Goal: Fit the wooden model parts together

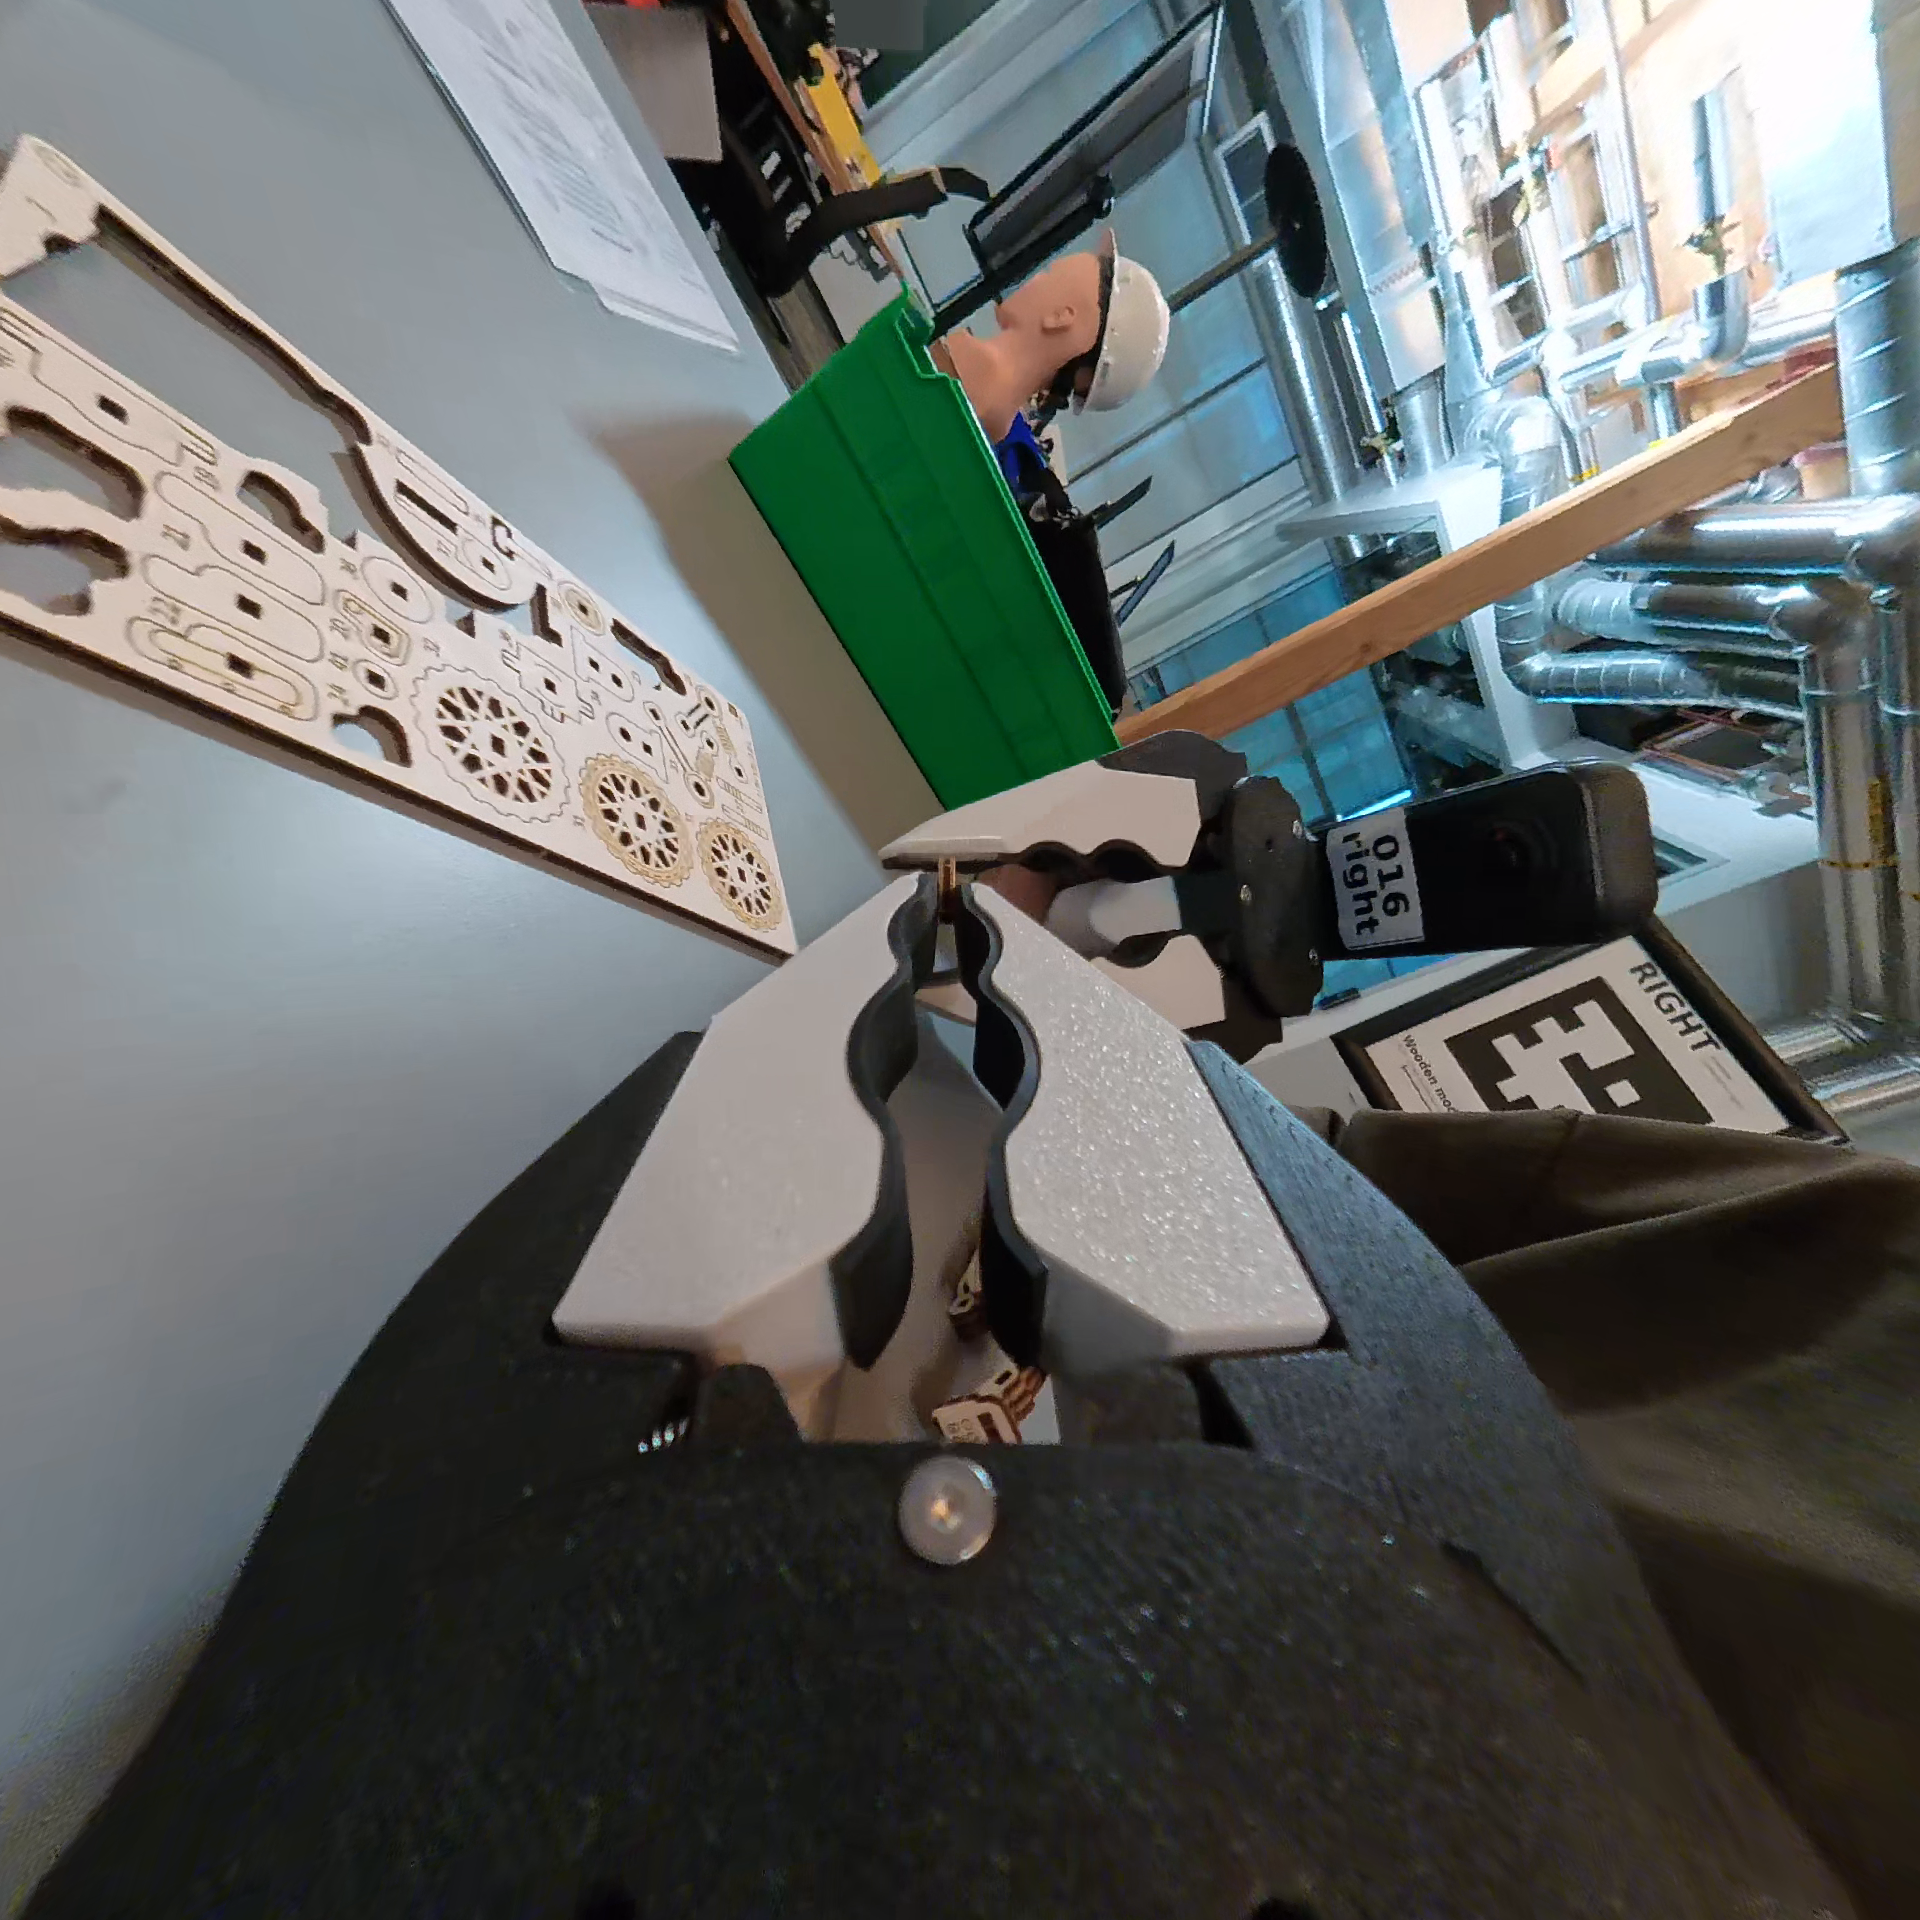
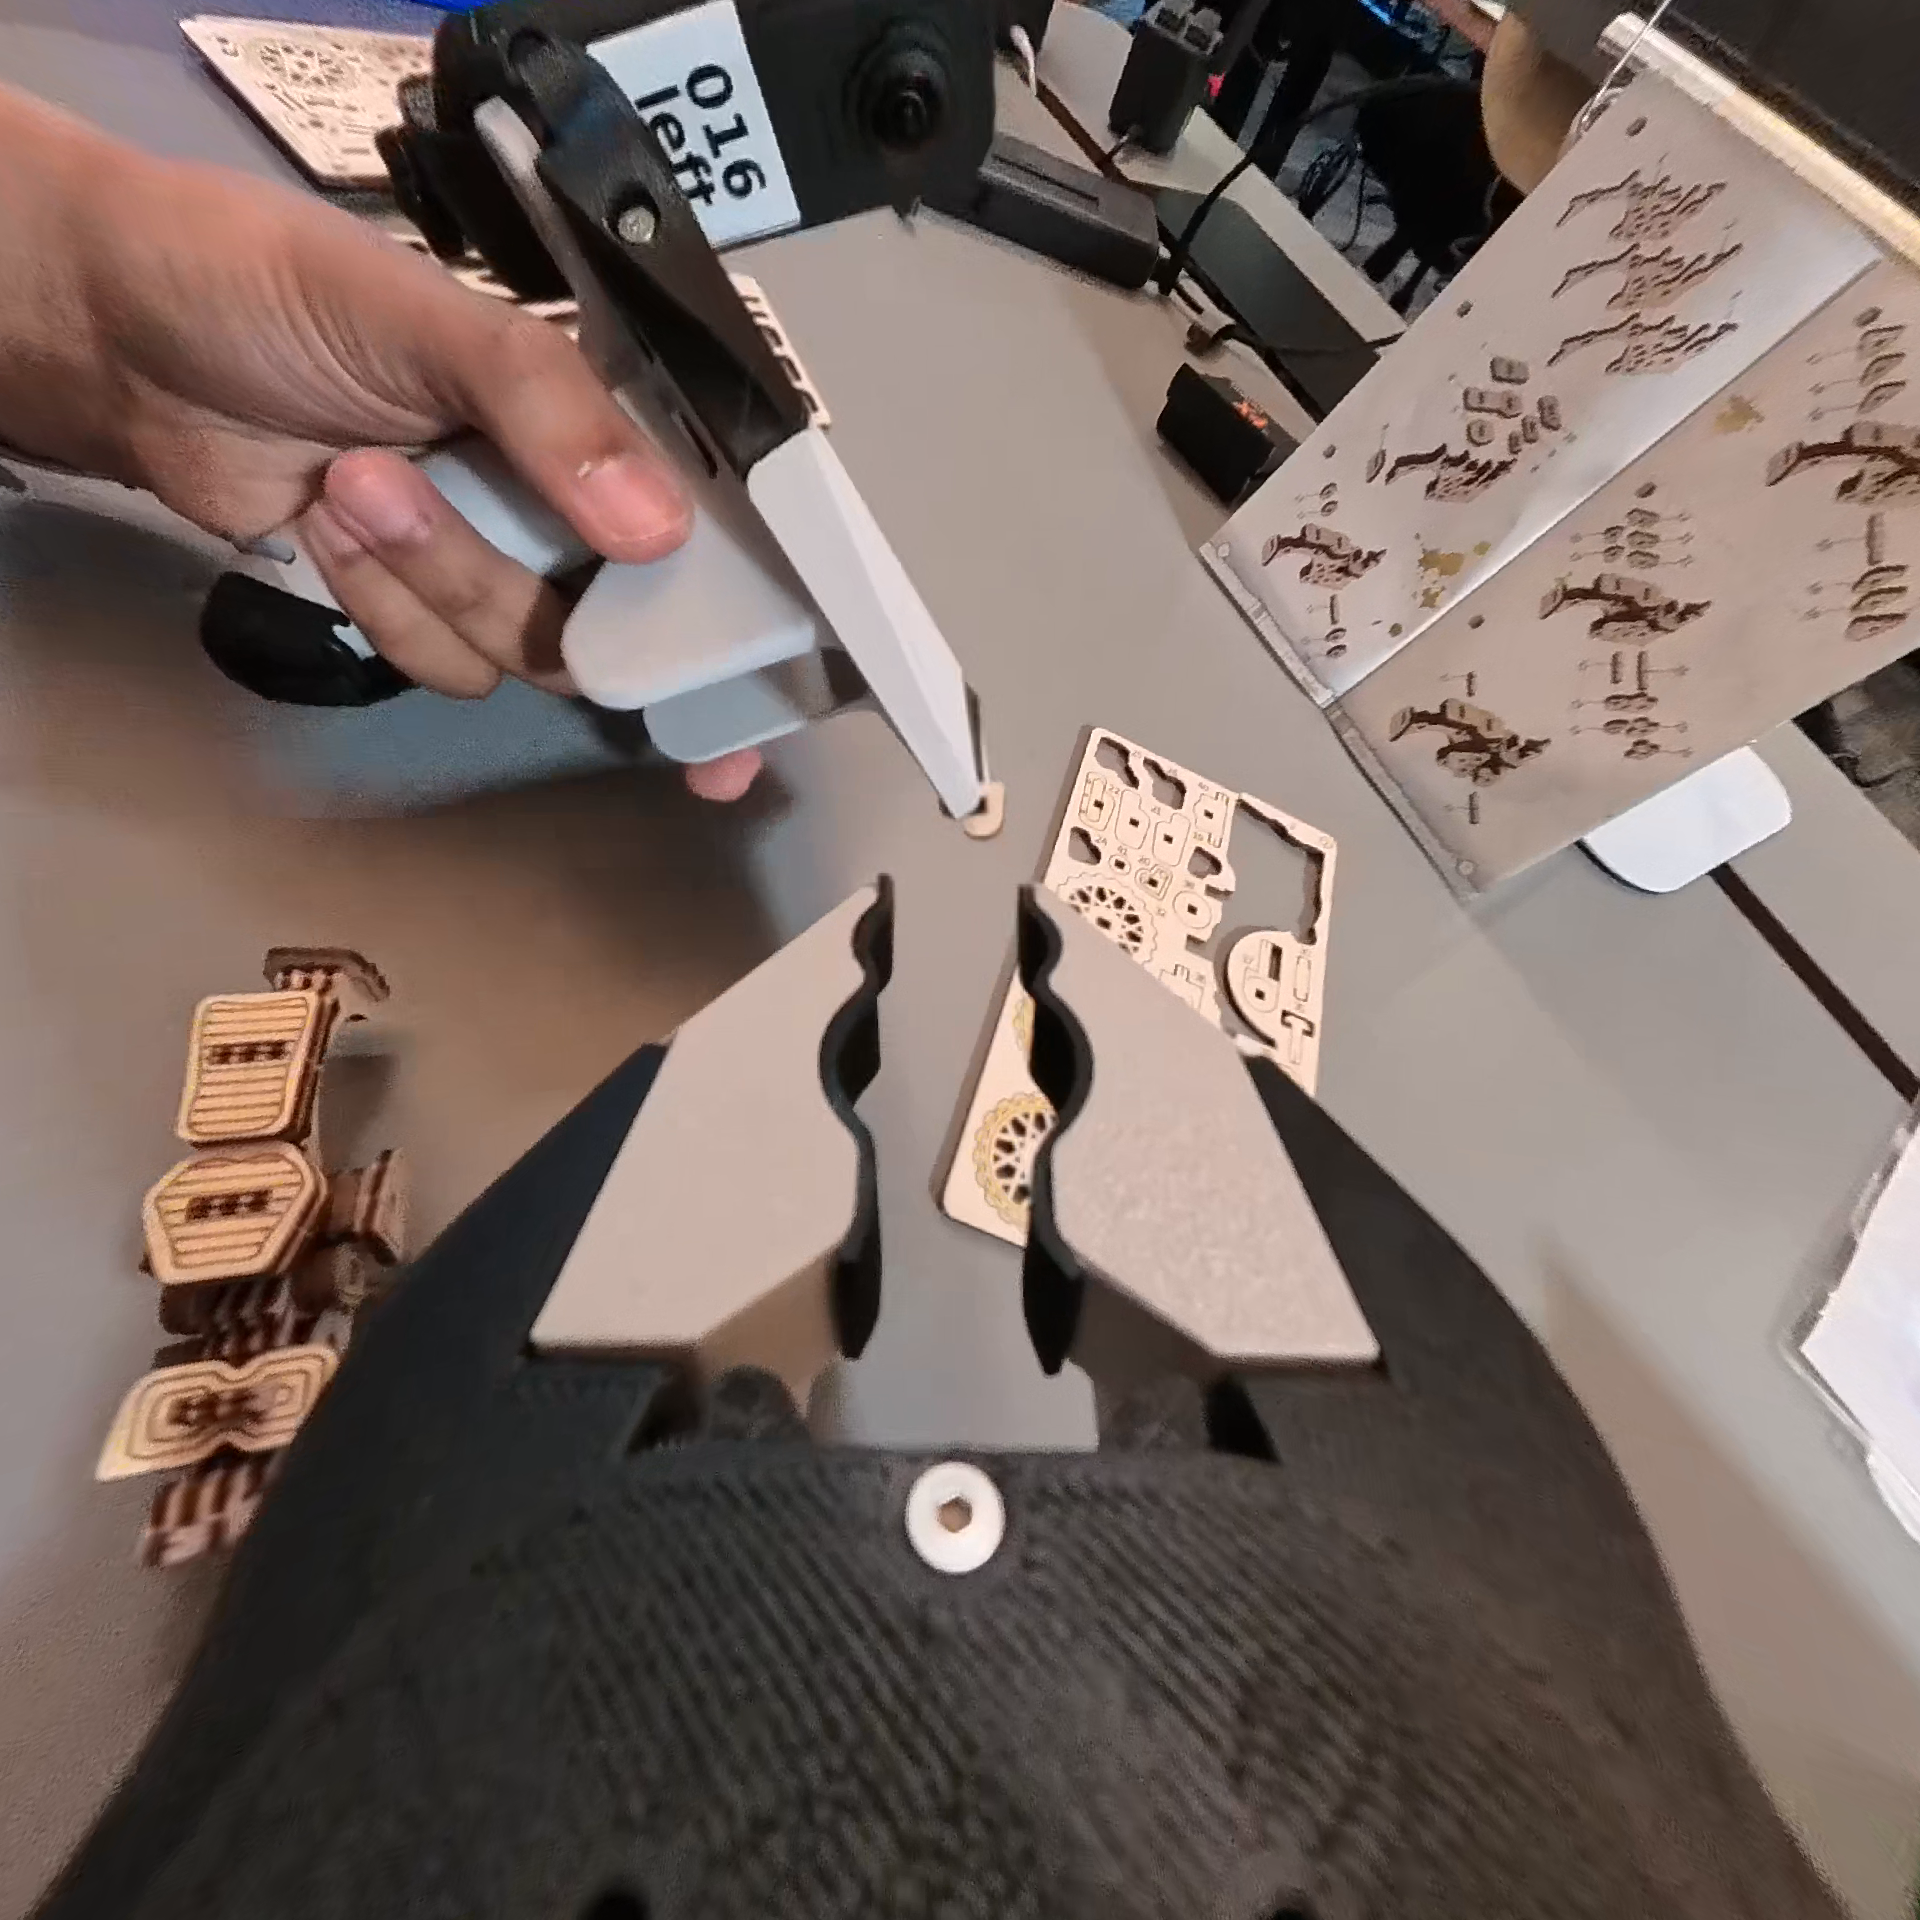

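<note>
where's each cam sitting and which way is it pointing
Left wrist view: on the left tool, rolled sideways, looking along shut fingers pinching a small wooden part toward the part sheet and green bin; an olive sleeve shows.
Right wrist view: on the right tool, looking down at the table through open fingers; a hand shows.
Shared: the wooden part, sheet, each other's tool.

A grey table [image 2: 1039, 436] held a punched wooden parts sheet [image 2: 1195, 914], a part-built wooden model [image 2: 249, 1195] and seemingly a second sheet [image 2: 312, 73].
</note>
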`<state>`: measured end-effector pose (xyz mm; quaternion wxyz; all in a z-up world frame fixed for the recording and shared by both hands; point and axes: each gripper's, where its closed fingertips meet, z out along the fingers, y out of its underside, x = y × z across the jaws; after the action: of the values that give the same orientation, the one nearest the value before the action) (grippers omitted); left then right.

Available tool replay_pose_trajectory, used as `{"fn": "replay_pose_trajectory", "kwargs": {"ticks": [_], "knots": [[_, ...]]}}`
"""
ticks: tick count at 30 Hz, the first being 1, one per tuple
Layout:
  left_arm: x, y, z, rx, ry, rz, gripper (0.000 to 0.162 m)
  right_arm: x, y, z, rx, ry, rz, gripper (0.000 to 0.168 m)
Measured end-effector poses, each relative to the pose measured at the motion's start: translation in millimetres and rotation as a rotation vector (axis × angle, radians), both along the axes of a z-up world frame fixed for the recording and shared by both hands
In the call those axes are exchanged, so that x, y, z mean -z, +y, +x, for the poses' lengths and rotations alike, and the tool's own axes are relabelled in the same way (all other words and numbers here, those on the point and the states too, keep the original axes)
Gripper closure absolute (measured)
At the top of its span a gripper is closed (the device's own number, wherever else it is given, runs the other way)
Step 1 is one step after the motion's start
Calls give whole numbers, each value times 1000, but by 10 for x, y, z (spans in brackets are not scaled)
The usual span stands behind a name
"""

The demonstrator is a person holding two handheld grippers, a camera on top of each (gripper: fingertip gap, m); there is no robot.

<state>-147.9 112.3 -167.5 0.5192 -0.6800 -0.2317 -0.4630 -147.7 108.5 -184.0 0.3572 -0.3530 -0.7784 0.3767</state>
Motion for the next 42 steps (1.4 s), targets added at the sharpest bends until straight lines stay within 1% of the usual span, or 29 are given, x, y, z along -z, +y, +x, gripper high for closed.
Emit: {"fn": "replay_pose_trajectory", "kwargs": {"ticks": [3,6,9,13,19,28,32,33,38,42], "knots": [[74,-10,-12,6,40,-34,161,-54,62,-13,11,21,-24,146],[152,-12,58,49,76,-74,161,-62,-30,71,-98,27,-25,138],[244,-8,145,93,109,-120,161,-22,-68,111,-151,50,76,139],[263,-8,181,107,138,-129,161,84,-105,137,-179,27,156,143],[252,-20,171,113,122,-125,161,163,-106,133,-178,13,216,145],[277,-23,186,119,134,-141,161,205,-43,149,-180,-1,262,160],[281,-30,194,128,131,-143,161,175,-49,125,-168,21,265,146],[282,-32,203,133,131,-143,161,173,-60,126,-171,24,262,145],[281,-32,202,133,129,-143,161,206,-100,140,-192,23,290,149],[279,-30,195,129,123,-143,161,209,-67,138,-184,29,318,158]]}}
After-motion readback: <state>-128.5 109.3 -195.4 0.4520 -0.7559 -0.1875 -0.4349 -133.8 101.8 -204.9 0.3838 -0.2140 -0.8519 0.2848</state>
